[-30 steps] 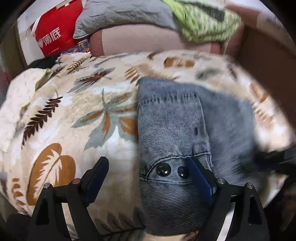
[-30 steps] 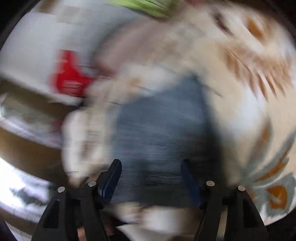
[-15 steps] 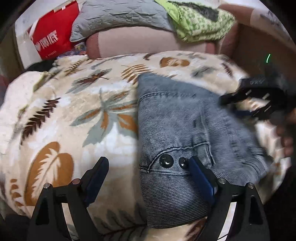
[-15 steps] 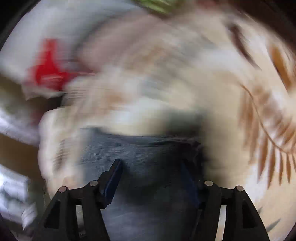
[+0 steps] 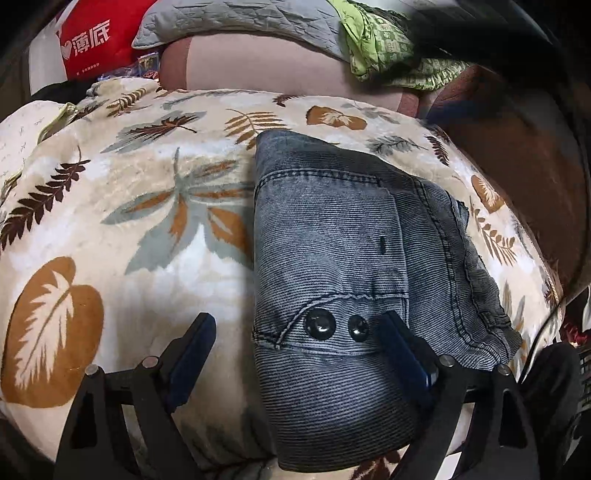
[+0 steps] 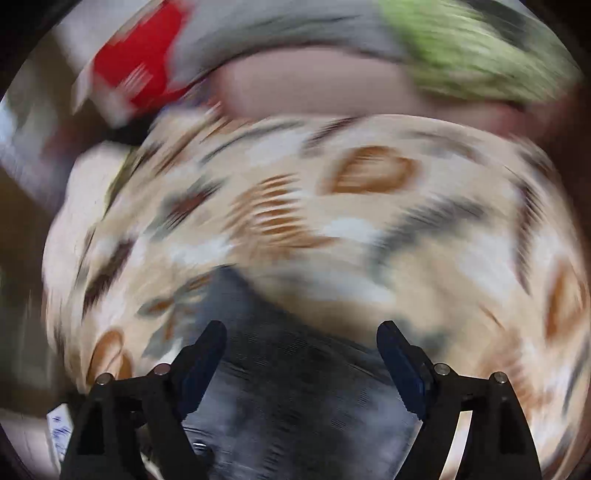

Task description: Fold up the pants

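Folded blue-grey denim pants (image 5: 332, 240) lie on a leaf-print blanket (image 5: 147, 206), two dark snap buttons (image 5: 320, 325) facing up near me. My left gripper (image 5: 297, 325) hovers just over them, jaws wide and still opening; one finger (image 5: 399, 343) is over the denim, the other over the blanket, and neither presses on cloth. In the blurred right wrist view my right gripper (image 6: 302, 328) is above the pants (image 6: 295, 391) with its jaws opening and nothing pinched between them.
Behind the blanket sit a pink cushion (image 5: 266, 70), a grey quilt (image 5: 236, 18), a green patterned cloth (image 5: 384, 48) and a red bag with white lettering (image 5: 92, 40). A dark brown surface (image 5: 517, 177) borders the blanket on the right.
The right gripper widened its jaws, swung and rose off the pants; it showed at the right of the left wrist view half a second ago and has left it. The left gripper sank slightly.
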The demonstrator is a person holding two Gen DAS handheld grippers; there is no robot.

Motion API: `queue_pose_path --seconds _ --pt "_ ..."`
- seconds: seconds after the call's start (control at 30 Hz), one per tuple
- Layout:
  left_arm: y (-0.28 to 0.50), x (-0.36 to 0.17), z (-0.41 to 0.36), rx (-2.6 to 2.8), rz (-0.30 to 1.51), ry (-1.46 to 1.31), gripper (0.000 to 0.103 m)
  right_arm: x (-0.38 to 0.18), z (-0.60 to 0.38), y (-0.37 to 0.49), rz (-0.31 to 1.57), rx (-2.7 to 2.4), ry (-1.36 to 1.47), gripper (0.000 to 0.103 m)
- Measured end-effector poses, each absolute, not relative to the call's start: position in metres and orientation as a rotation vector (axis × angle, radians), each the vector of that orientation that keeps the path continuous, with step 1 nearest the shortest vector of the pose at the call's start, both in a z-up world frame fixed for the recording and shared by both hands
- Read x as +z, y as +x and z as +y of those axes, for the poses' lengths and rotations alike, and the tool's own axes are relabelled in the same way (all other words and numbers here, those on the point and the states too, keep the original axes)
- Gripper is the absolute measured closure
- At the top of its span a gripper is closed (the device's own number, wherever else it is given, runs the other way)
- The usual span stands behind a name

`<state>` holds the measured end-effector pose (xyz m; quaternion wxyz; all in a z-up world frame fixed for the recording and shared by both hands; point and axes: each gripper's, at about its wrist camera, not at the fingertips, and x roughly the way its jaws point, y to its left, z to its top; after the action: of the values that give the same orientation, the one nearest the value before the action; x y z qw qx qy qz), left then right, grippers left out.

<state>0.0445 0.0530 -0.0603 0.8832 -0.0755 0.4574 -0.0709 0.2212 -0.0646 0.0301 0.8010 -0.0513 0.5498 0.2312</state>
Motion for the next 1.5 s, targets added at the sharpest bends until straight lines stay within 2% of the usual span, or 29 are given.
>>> queue_pose_path --seconds 0.13,0.3,0.33,0.37,0.4,0.47,0.5,0.53,0.6,0.7,0.77,0.83,0.9,0.93,1.03,1.1,1.17,1.27,1.4,1.5 --pt "0.045 -0.060 0.053 -0.147 0.944 -0.145 0.012 0.002 0.021 0.254 1.375 0.588 -0.337 0.018" --pt "0.045 -0.059 0.056 -0.159 0.949 -0.161 0.012 -0.040 0.052 0.269 1.613 0.576 -0.422 0.020" --pt "0.046 -0.060 0.057 -0.162 0.951 -0.165 0.012 -0.048 0.056 0.271 1.629 0.557 -0.473 0.034" --pt "0.046 -0.060 0.057 -0.162 0.952 -0.169 0.012 -0.054 0.056 0.274 1.630 0.526 -0.502 0.052" --pt "0.046 -0.060 0.057 -0.163 0.953 -0.171 0.012 -0.058 0.052 0.281 1.627 0.489 -0.499 0.062" --pt "0.046 -0.060 0.058 -0.166 0.955 -0.172 0.012 -0.056 0.041 0.292 1.582 0.448 -0.438 0.064" --pt "0.045 -0.060 0.058 -0.165 0.954 -0.171 0.012 -0.053 0.038 0.293 1.526 0.406 -0.465 0.068" --pt "0.045 -0.059 0.058 -0.162 0.953 -0.169 0.012 -0.046 0.032 0.295 1.432 0.326 -0.490 0.068" --pt "0.043 -0.059 0.058 -0.161 0.950 -0.168 0.012 -0.025 0.007 0.304 1.316 0.228 -0.355 0.064" --pt "0.042 -0.058 0.057 -0.159 0.946 -0.165 0.012 -0.001 -0.033 0.283 1.278 0.296 -0.134 0.064" --pt "0.042 -0.058 0.056 -0.155 0.945 -0.164 0.012 0.007 -0.043 0.260 1.280 0.363 -0.075 0.058" --pt "0.040 -0.057 0.055 -0.151 0.939 -0.161 0.012 0.007 -0.058 0.227 1.284 0.464 0.042 0.045" --pt "0.038 -0.056 0.053 -0.146 0.930 -0.159 0.012 -0.009 -0.084 0.199 1.308 0.512 0.167 0.039" --pt "0.037 -0.056 0.052 -0.149 0.926 -0.161 0.012 -0.022 -0.092 0.198 1.325 0.504 0.196 0.039" --pt "0.033 -0.051 0.053 -0.145 0.900 -0.176 0.012 -0.055 -0.111 0.203 1.309 0.561 0.295 0.047" --pt "0.027 -0.043 0.058 -0.142 0.882 -0.188 0.012 -0.037 -0.115 0.203 1.277 0.543 0.340 0.044" --pt "0.020 -0.032 0.064 -0.125 0.848 -0.197 0.012 0.001 -0.122 0.187 1.156 0.571 0.296 0.044" --pt "0.012 -0.015 0.076 -0.078 0.815 -0.222 0.012 0.020 -0.147 0.151 1.120 0.586 0.351 0.034" --pt "0.012 -0.021 0.073 -0.044 0.858 -0.189 0.012 -0.017 -0.190 0.097 1.150 0.559 0.522 0.029" --pt "0.024 -0.043 0.058 -0.013 0.968 -0.103 0.012 -0.068 -0.195 0.089 1.250 0.517 0.504 0.028"
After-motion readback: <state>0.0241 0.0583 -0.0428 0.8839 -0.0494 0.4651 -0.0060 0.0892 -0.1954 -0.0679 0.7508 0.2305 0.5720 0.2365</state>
